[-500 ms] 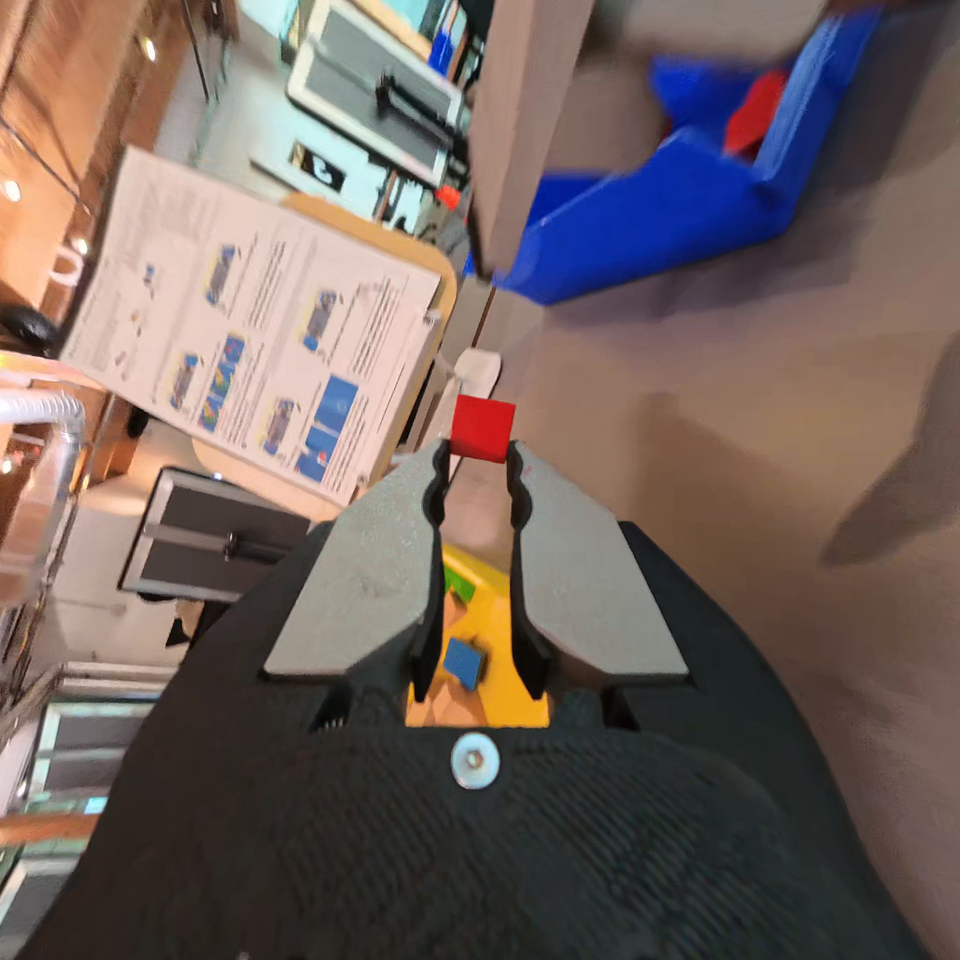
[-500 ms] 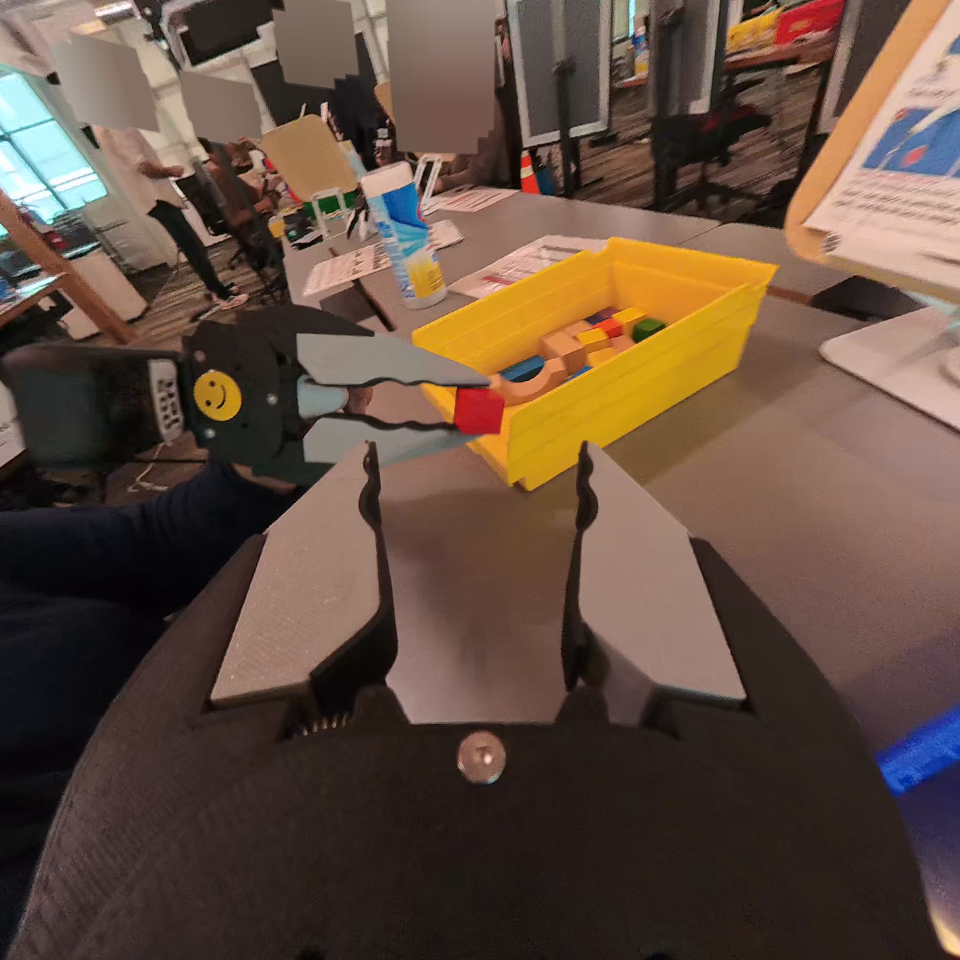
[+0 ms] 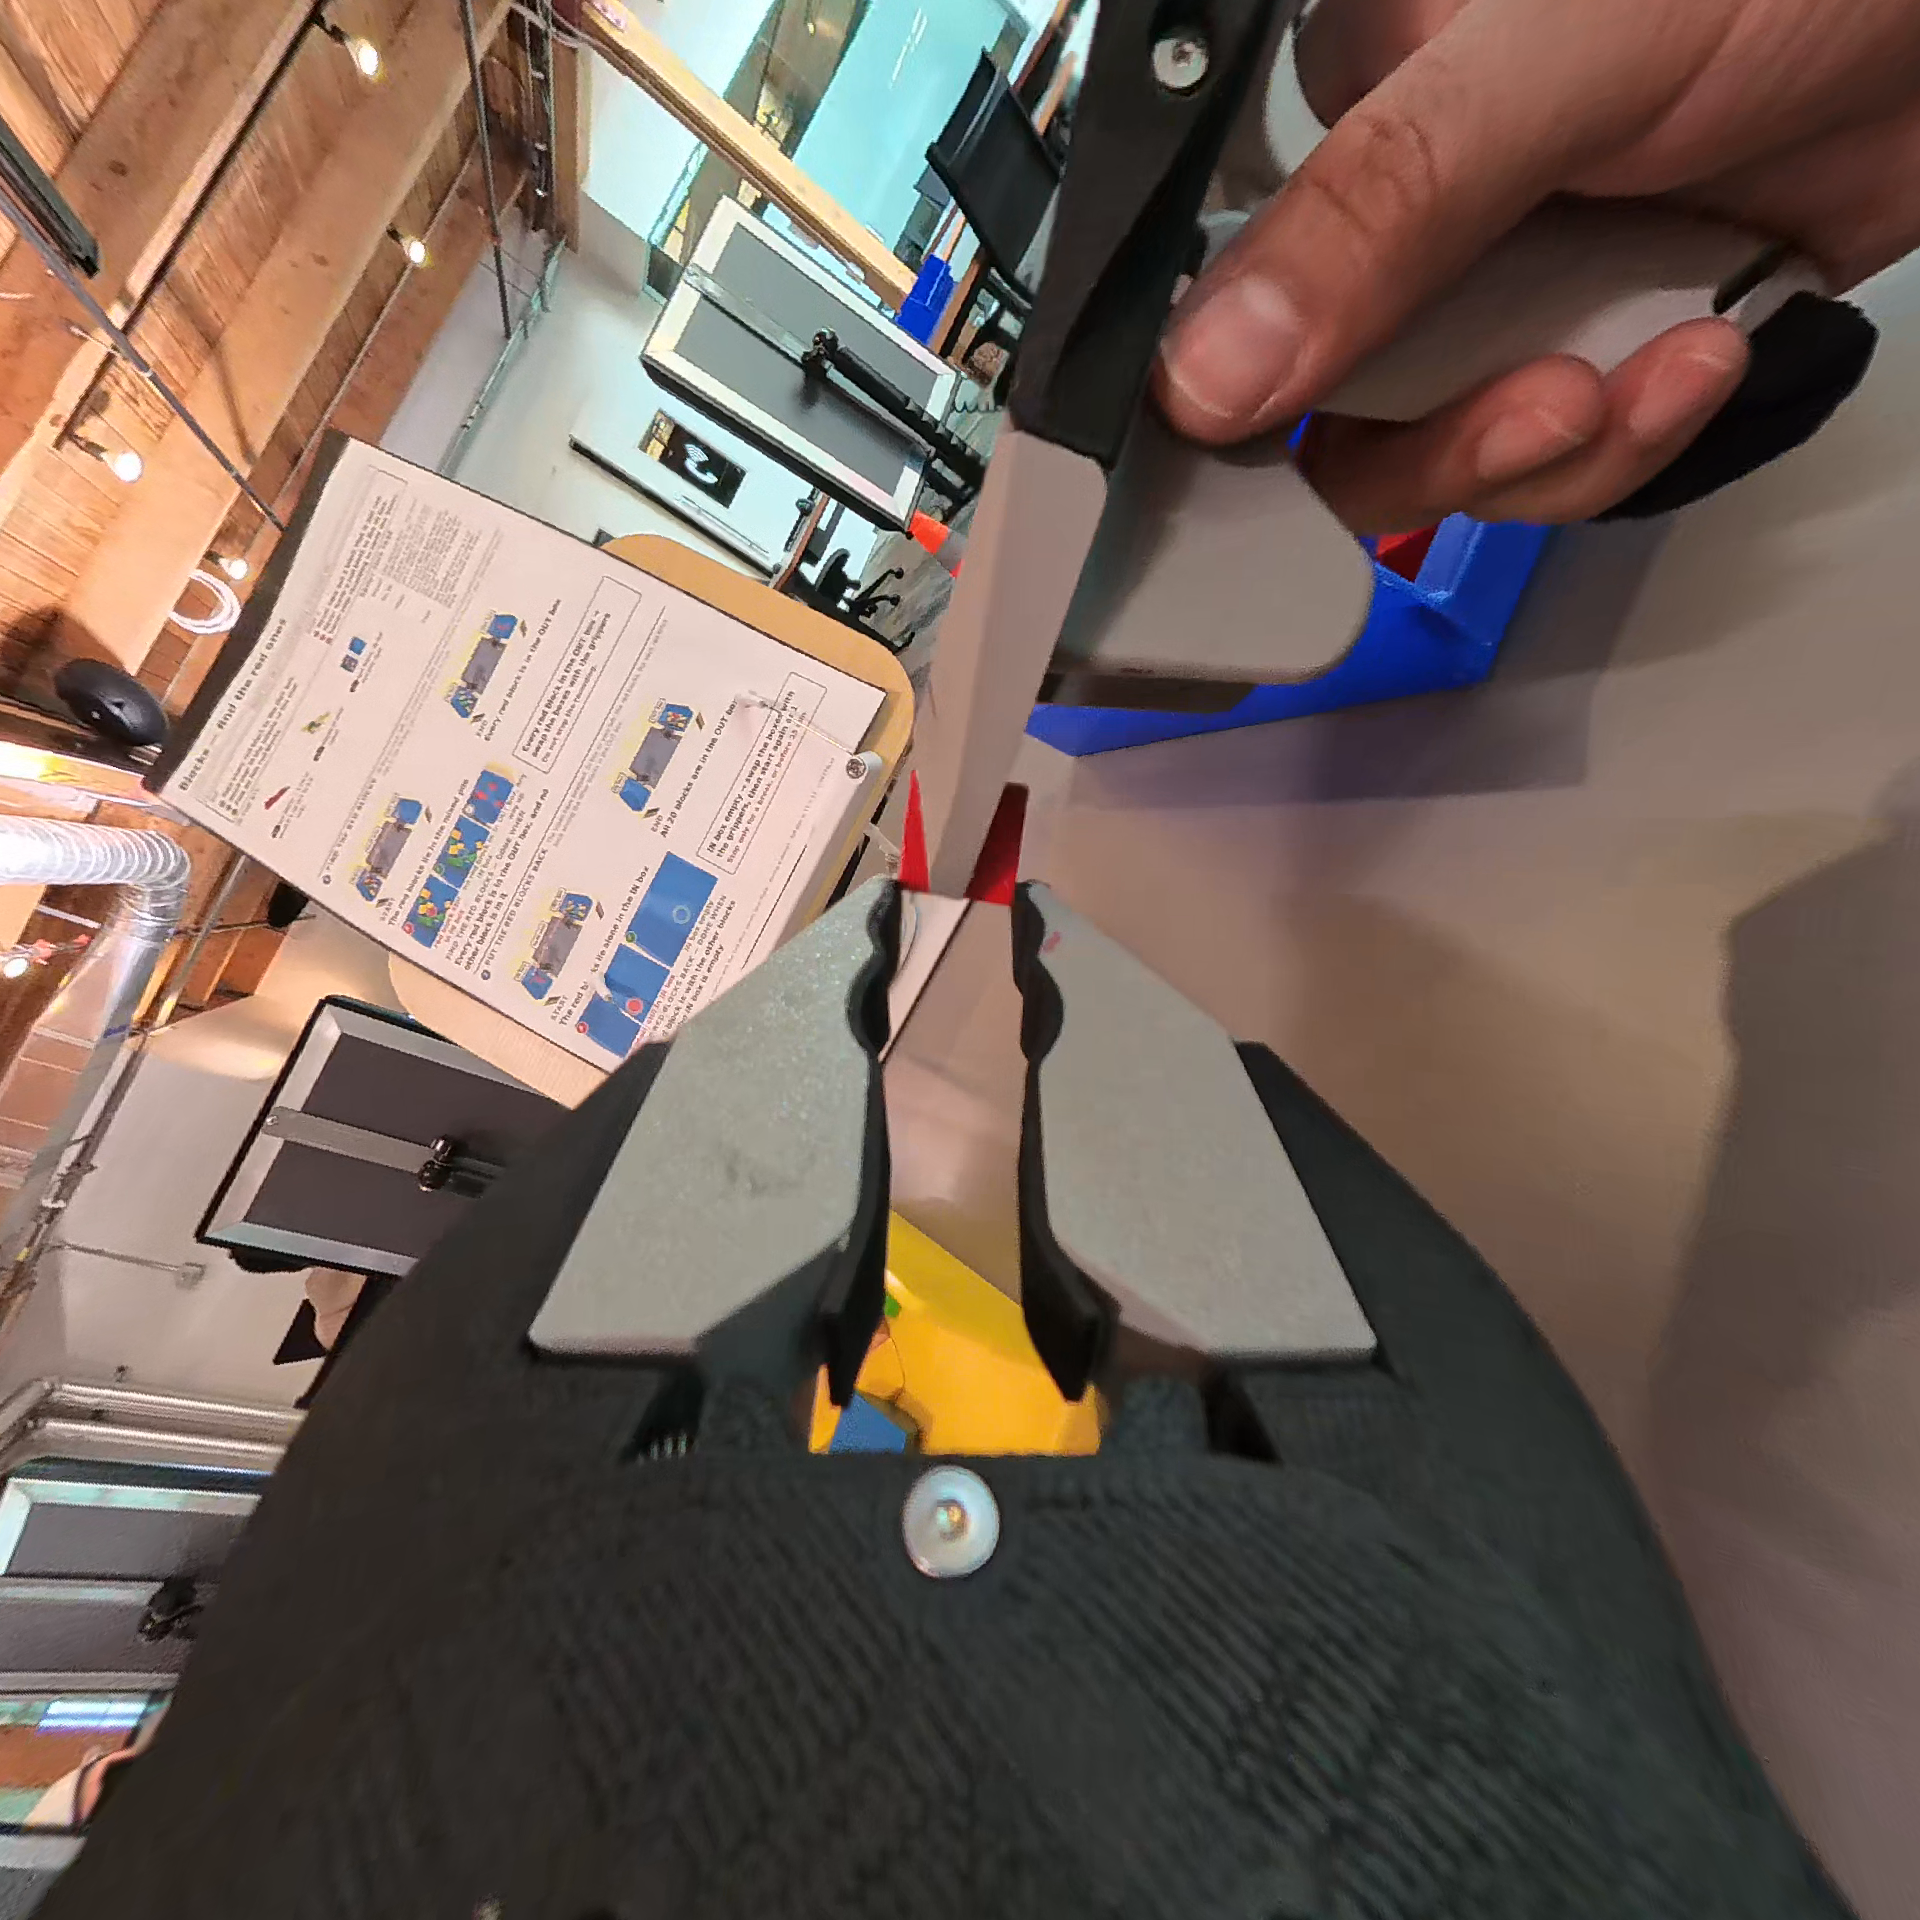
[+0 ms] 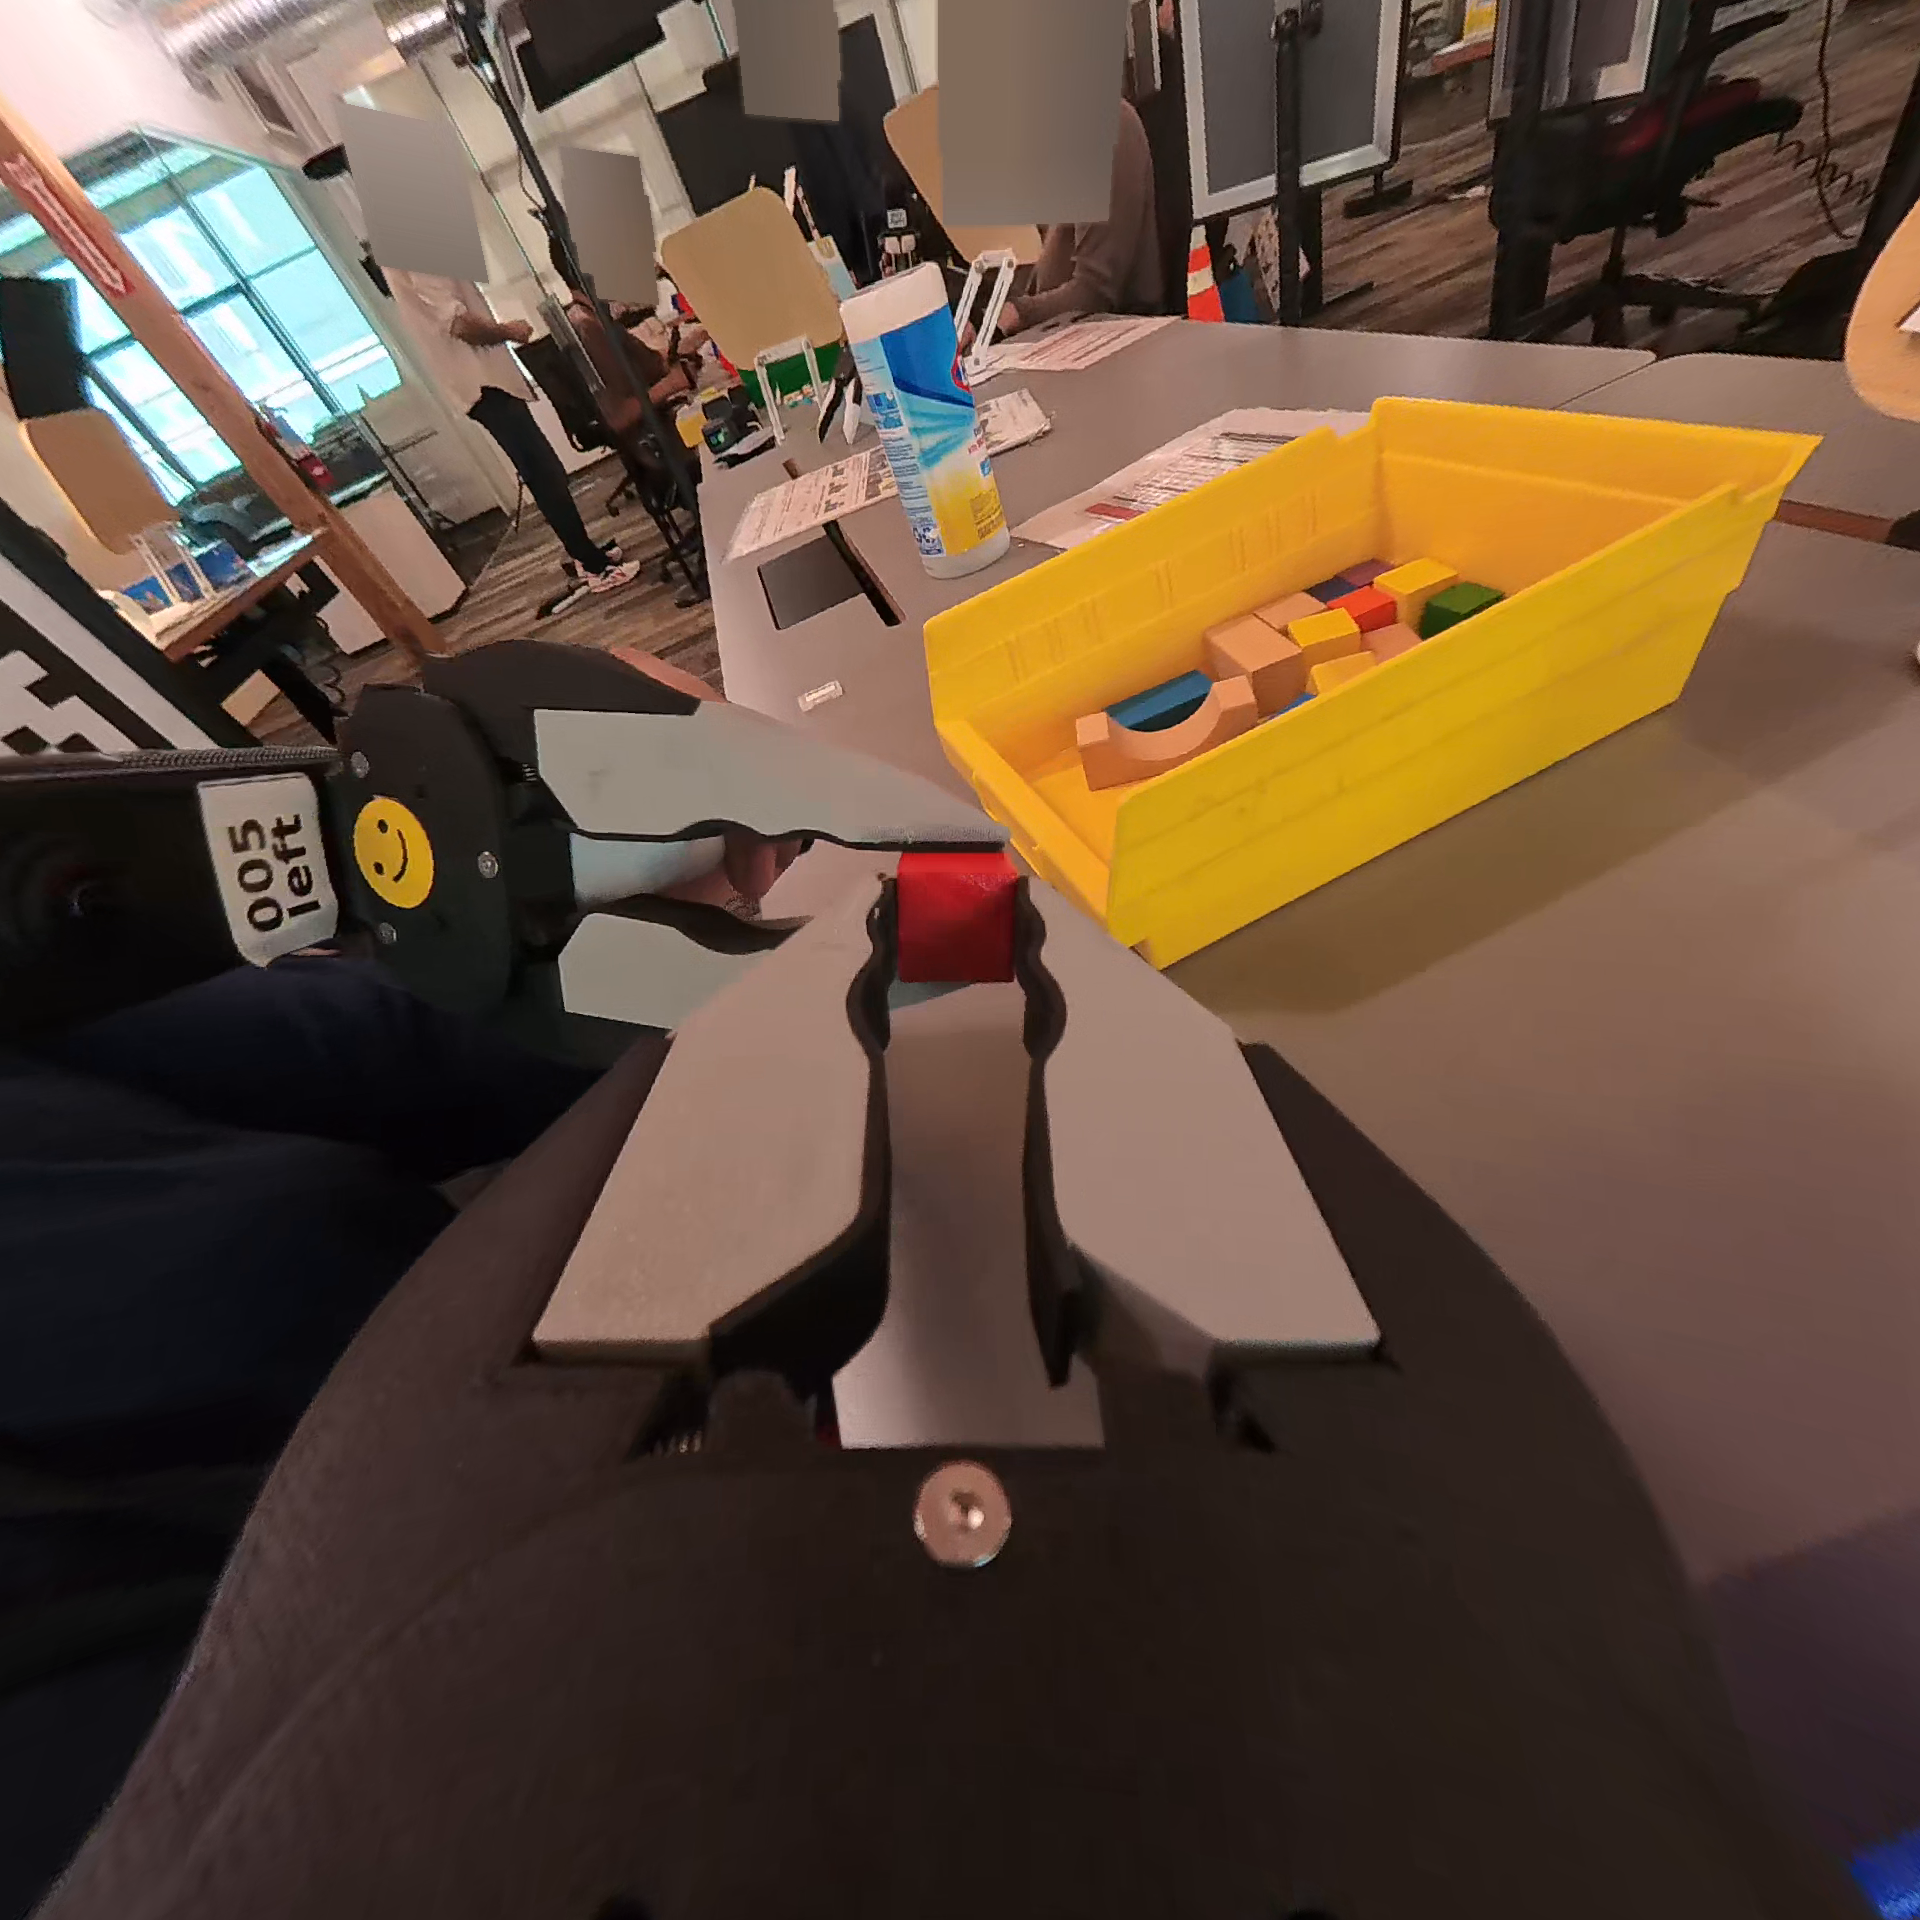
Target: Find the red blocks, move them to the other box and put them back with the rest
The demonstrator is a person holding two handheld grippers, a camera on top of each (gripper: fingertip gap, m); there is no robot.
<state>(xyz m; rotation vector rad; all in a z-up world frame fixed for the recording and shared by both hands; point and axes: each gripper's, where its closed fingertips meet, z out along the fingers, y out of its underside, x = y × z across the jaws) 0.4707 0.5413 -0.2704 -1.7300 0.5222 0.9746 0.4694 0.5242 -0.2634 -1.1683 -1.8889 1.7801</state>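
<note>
A red block (image 4: 954, 930) is held above the grey table (image 4: 1558, 1091), in front of the yellow box (image 4: 1351, 790) of mixed blocks. My right gripper (image 4: 954, 940) is shut on the block's two sides. My left gripper (image 3: 956, 909) is shut on the same block from top and bottom; its upper finger (image 4: 727, 779) lies on the block's top. In the left wrist view only slivers of the red block (image 3: 1000, 844) show behind the right gripper's finger (image 3: 1029, 623), which a hand (image 3: 1455, 260) holds. The blue box (image 3: 1434, 634) stands behind, with something red inside.
A wipes canister (image 4: 925, 436) and papers stand behind the yellow box. An instruction sheet on a board (image 3: 499, 748) stands at the table's edge. People and chairs are in the background. The yellow box also shows under my left gripper (image 3: 987, 1351).
My right gripper, open half a second ago, has moved up to the left gripper and shut on the red block that the left gripper still holds.
</note>
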